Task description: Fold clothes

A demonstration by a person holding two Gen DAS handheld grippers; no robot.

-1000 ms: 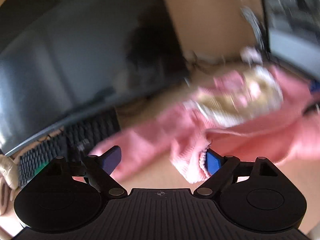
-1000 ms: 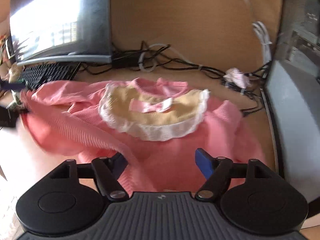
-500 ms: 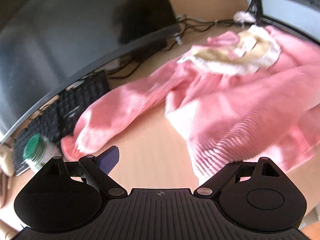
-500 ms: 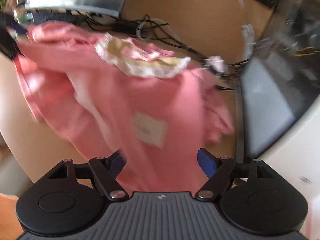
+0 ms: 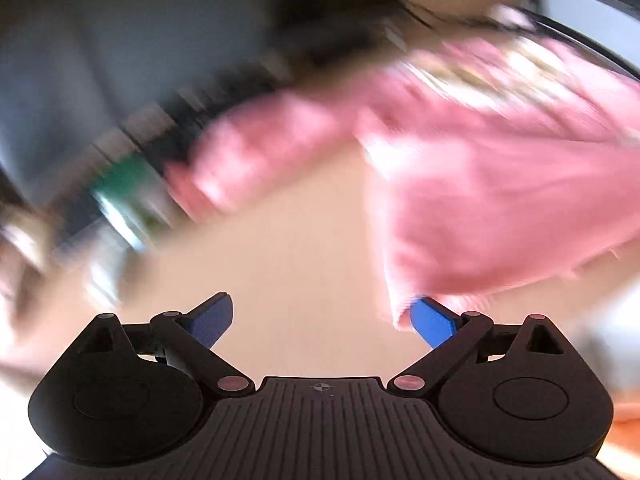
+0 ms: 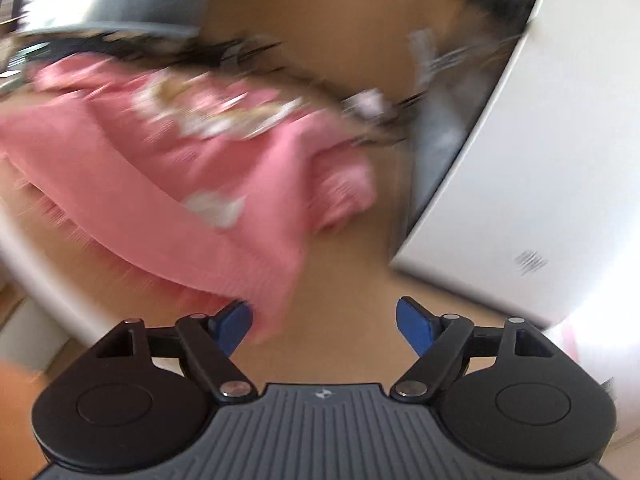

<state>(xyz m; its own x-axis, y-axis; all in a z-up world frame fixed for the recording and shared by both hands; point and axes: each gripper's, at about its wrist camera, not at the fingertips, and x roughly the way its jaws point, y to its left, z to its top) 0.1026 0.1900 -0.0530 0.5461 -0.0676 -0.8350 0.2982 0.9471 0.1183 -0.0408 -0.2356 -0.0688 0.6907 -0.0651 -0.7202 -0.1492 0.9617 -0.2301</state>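
A pink knitted sweater [image 5: 492, 184] with a cream lace-edged collar [image 6: 224, 112] lies on the wooden desk [image 5: 288, 264], its lower part folded up over the body. Both views are motion-blurred. My left gripper [image 5: 324, 318] is open over bare desk, its right pad just touching the sweater's near corner. One sleeve [image 5: 256, 148] stretches left toward the keyboard. My right gripper [image 6: 324, 322] is open too, the garment's near corner hanging right beside its left pad. A white label [image 6: 216, 206] shows on the folded part.
A dark monitor [image 5: 120, 48] and a keyboard [image 5: 168, 120] stand at the back left, with a green-capped bottle [image 5: 128, 196] beside them. Tangled cables [image 6: 248, 56] run along the back. A white case [image 6: 532, 160] rises close on the right of the right wrist view.
The sweater's lower part has been turned up over the body, showing the label. Both grippers have pulled back toward the near edge of the desk and the cameras are swinging.
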